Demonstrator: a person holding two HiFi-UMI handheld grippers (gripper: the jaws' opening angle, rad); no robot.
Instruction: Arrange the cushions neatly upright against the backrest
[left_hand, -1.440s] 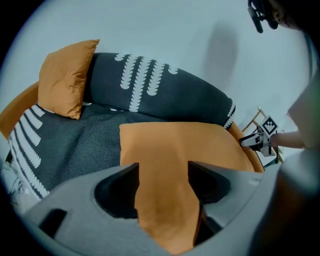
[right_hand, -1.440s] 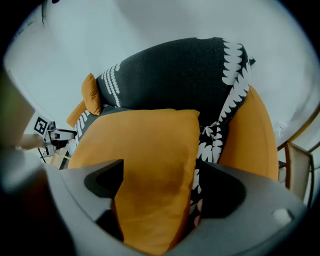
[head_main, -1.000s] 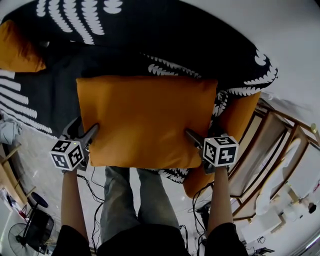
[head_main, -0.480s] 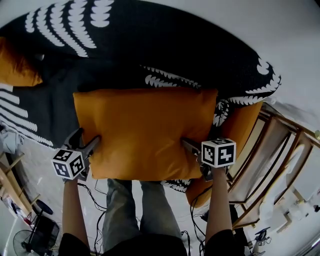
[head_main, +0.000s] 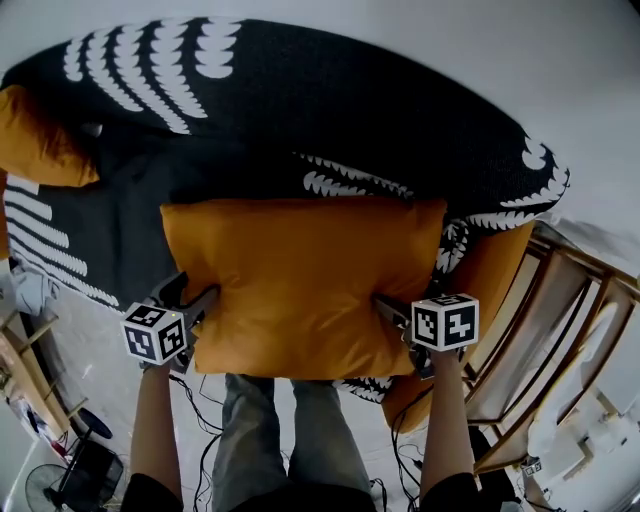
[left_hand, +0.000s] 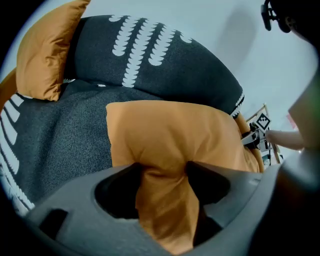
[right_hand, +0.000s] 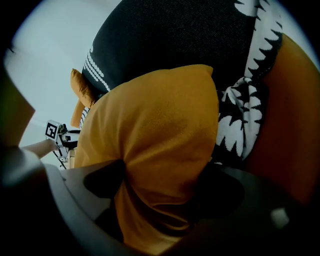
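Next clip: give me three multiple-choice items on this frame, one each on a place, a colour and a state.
1. The left tool and right tool grip the cushion at: A its two sides; B its top edge; C its centre.
2. The cushion is: A blue; B orange; C white.
3. The left tool is: A open, empty; B out of view; C shut on the cushion.
Answers: A, the tools flank it in the head view; B, its fabric is orange; C, fabric bunches between its jaws; both tools' jaws have just been closing on it.
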